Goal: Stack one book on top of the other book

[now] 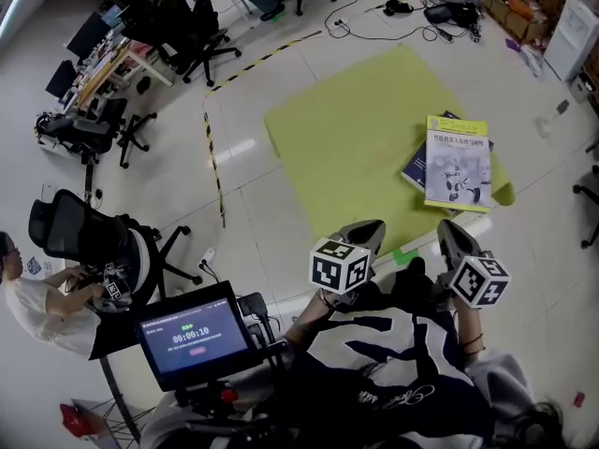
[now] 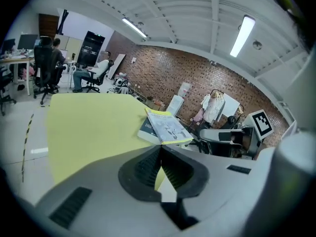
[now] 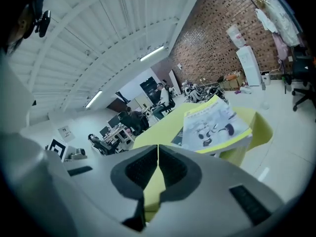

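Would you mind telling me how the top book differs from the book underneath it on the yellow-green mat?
The top book has a pale cover with a yellow border; the bottom book is dark blue. The top book shows its whole cover; the bottom book is mostly hidden, only edges peeking out. The top book sits skewed to the bottom book. Both lie flat on the mat.

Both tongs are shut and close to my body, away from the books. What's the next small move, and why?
Probably just hold both tongs where they are, since the stack looks done. The yellow book lies on top of the dark book on the green mat, a little askew but well supported. The left tongs and right tongs are shut, empty and clear of the books.
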The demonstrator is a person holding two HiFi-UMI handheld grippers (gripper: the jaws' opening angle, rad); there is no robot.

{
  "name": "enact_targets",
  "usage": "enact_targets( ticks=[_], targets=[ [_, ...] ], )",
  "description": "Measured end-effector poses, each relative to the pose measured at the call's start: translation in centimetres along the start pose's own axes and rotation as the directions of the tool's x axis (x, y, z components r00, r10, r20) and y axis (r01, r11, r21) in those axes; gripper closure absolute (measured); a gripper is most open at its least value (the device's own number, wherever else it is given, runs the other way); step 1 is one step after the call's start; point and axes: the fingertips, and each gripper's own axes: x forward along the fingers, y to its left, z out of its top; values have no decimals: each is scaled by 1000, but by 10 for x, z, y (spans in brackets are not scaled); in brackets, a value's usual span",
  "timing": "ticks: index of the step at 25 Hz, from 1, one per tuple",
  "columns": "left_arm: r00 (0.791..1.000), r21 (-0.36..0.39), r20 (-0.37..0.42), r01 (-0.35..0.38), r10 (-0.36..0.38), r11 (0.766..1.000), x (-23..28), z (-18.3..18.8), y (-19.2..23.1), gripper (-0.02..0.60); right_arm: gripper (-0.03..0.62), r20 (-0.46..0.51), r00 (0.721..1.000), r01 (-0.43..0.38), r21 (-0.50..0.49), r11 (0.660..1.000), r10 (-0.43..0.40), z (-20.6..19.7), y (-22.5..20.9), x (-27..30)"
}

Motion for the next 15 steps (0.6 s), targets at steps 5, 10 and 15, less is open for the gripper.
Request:
enact_targets(
  ticks=[5, 10, 15],
  targets=[
    [999, -7, 4, 32, -32, 999, -52, -26, 10, 577, 595, 24, 1000, -13, 59, 998, 11, -49, 52, -16],
    [994, -34, -30, 109, -110, 993, -75, -59, 1, 577, 597, 17, 999, 40, 69, 997, -42, -98, 71, -47],
    [979, -3, -73, 191, -191, 981, -82, -81, -33, 577, 597, 60, 991, 112, 97, 989, -118, -113, 70, -91]
  ],
)
